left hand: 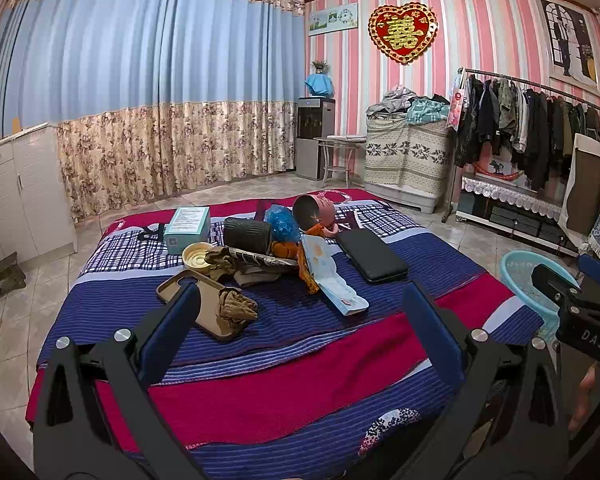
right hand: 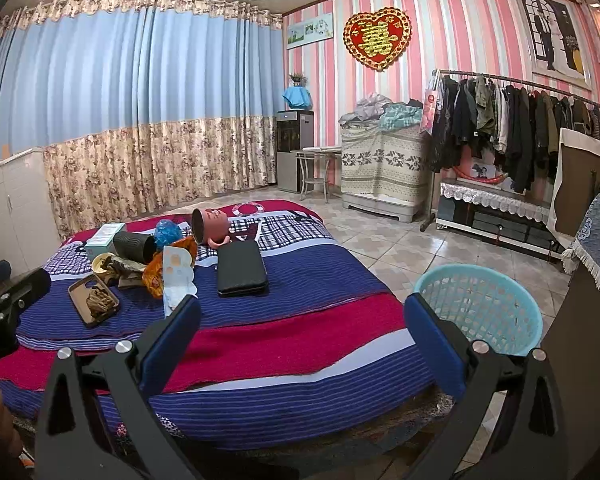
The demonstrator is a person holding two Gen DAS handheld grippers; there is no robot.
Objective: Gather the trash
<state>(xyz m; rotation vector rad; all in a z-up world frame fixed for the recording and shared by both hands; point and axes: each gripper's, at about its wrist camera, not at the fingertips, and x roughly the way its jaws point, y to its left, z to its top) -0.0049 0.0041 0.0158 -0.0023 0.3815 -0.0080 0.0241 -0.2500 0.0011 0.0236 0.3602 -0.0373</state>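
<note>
Trash pile [left hand: 260,264] mid-bed [left hand: 300,360], items overlapping, hard to separate. Left gripper [left hand: 300,320] and right gripper [right hand: 302,324] jaws wide, empty. Blue basket [right hand: 480,304] on tiled floor, right.

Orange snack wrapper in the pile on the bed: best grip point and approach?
Pinch the crumpled lower end of the orange snack wrapper, which spills toward the near bed edge. Come from the front with the open right gripper; the white-and-blue paper package leans against its right side, and the pile crowds it behind and to the left.
</note>
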